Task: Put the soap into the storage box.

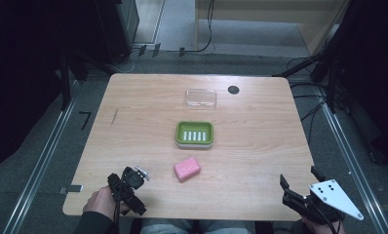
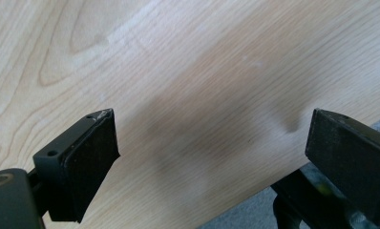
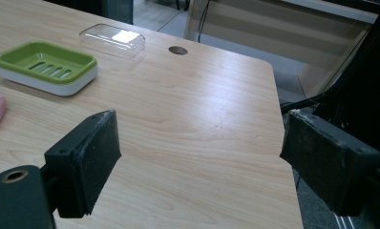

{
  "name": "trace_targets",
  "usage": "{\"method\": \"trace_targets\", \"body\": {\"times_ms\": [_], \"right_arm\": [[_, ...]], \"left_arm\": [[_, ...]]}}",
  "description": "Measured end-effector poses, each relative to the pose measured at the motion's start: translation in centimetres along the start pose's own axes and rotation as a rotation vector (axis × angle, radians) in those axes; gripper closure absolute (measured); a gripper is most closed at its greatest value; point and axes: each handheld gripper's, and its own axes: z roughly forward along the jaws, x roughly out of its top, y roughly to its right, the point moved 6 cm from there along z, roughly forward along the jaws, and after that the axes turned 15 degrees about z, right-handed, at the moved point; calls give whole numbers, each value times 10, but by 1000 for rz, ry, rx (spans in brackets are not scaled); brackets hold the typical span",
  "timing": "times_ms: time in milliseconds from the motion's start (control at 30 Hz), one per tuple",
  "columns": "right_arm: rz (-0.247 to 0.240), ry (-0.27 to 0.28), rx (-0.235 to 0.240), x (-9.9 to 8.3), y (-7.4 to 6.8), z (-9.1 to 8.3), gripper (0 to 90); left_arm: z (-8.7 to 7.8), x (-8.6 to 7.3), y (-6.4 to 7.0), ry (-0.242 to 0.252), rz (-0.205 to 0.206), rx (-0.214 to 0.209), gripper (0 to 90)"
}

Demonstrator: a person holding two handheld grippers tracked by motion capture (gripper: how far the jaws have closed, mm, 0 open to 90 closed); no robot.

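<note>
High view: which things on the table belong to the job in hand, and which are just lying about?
In the job, as it seems:
pink soap
green soap dish
clear lid
left tool, open
right tool, open

Lying about:
round hole in the table
cables on the floor

One pink rectangular soap bar (image 1: pixel 187 168); one green-and-white slotted plastic soap dish (image 1: pixel 195 133); one clear plastic lid (image 1: pixel 201 98); all beyond right jaws, leftward.

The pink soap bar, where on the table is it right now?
In the high view the pink soap bar lies bare on the table, just in front of the green soap dish, nearer the left gripper than the right one.
</note>
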Motion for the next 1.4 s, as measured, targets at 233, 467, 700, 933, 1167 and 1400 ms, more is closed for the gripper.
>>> {"method": "trace_targets", "body": {"times_ms": [233, 467, 700, 933, 1167, 1400], "right_arm": [[-5, -3, 2, 0, -2, 1, 135], [-2, -6, 2, 0, -2, 1, 135], [2, -1, -2, 0, 0, 0, 135], [-3, -4, 0, 0, -1, 1, 135], [-3, -3, 0, 0, 0, 1, 135], [-1, -5, 0, 0, 0, 1, 135]], "left_arm": [[-2, 7, 4, 35, 25, -9, 38], [-1, 17, 1, 61, 38, -14, 35], [-2, 34, 1, 79, 75, -22, 32], [-5, 42, -1, 105, 90, -36, 29], [-7, 49, 0, 119, 106, -45, 27], [-9, 57, -3, 133, 111, -42, 22]]}}
